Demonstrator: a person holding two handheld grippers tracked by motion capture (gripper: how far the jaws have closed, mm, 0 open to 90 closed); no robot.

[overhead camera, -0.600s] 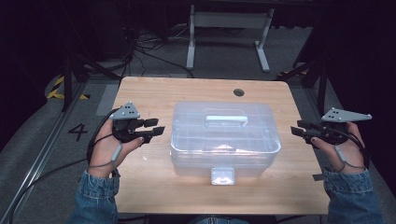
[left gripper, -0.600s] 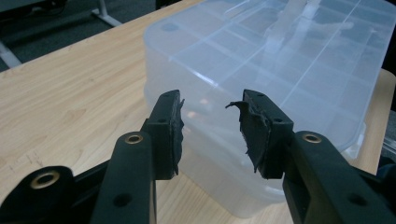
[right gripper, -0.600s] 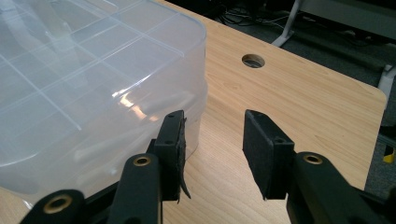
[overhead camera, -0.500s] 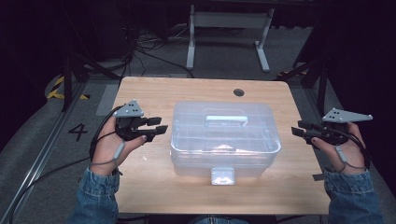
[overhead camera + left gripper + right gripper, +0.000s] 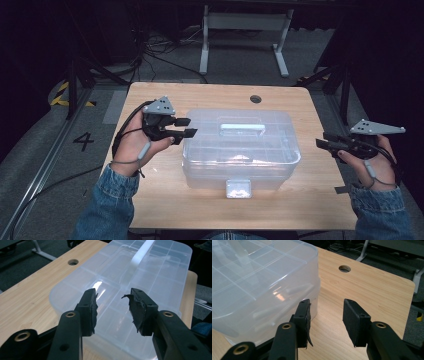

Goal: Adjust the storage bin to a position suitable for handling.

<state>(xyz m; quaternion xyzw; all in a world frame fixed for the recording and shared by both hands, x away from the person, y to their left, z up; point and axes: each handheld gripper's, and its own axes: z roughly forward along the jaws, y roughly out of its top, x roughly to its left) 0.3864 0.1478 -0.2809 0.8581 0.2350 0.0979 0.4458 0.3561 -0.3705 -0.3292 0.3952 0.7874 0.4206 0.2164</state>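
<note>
A clear plastic storage box (image 5: 240,150) with a closed lid, a white handle (image 5: 242,128) and a front latch (image 5: 238,188) stands in the middle of the wooden table (image 5: 150,200). My left gripper (image 5: 186,127) is at the box's left end, its tips right at the lid's edge, jaws open with nothing pinched. In the left gripper view the left gripper (image 5: 112,296) points along the lid of the box (image 5: 150,272). My right gripper (image 5: 324,141) hovers open a short way off the box's right end. The right gripper view has the right gripper (image 5: 325,303) over bare wood beside the box (image 5: 257,277).
A round cable hole (image 5: 255,99) sits in the table behind the box. A white frame stand (image 5: 240,30) and cables lie on the dark floor beyond the table. Bare tabletop runs along the front edge and both sides of the box.
My left gripper has moved right, closer to the box's left end. The right gripper and the box have stayed put.
</note>
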